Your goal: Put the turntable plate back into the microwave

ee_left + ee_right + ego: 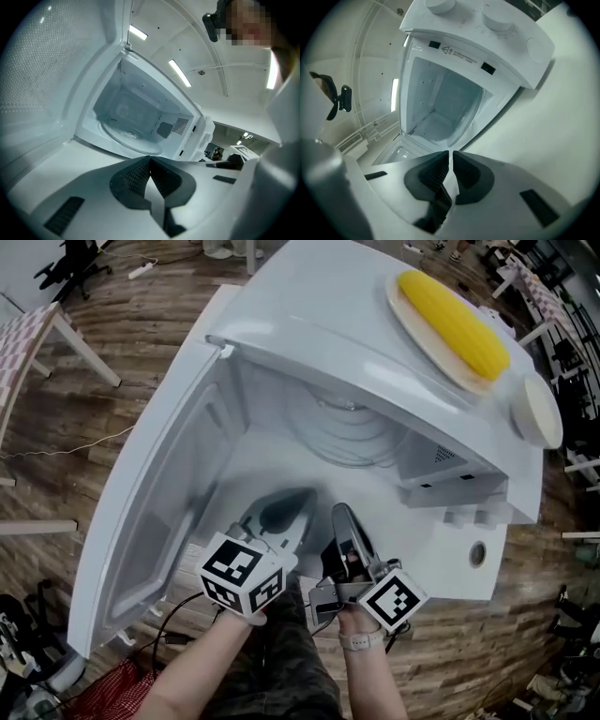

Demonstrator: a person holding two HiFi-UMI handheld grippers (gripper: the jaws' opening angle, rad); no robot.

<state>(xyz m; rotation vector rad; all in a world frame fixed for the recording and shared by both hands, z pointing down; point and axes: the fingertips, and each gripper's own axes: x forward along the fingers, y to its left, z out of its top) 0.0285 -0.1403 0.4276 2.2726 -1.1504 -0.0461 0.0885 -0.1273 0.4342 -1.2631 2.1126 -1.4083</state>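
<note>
The clear glass turntable plate (pixel 349 430) lies flat on the floor of the open white microwave (pixel 309 310). The left gripper view shows the plate (pixel 125 136) as a round rim low in the cavity. In the right gripper view the plate (pixel 469 112) is seen edge-on at the cavity's right side. My left gripper (pixel 298 501) is in front of the opening, jaws shut and empty (pixel 150 161). My right gripper (pixel 339 514) is beside it, also shut on nothing (pixel 451 157). Neither touches the plate.
The microwave door (pixel 155 512) hangs wide open at the left. On top of the microwave a plate with a yellow corn cob (pixel 455 320) rests beside a small white lid (pixel 536 409). Its control panel with knobs (pixel 473 521) is at the right. Wooden floor surrounds it.
</note>
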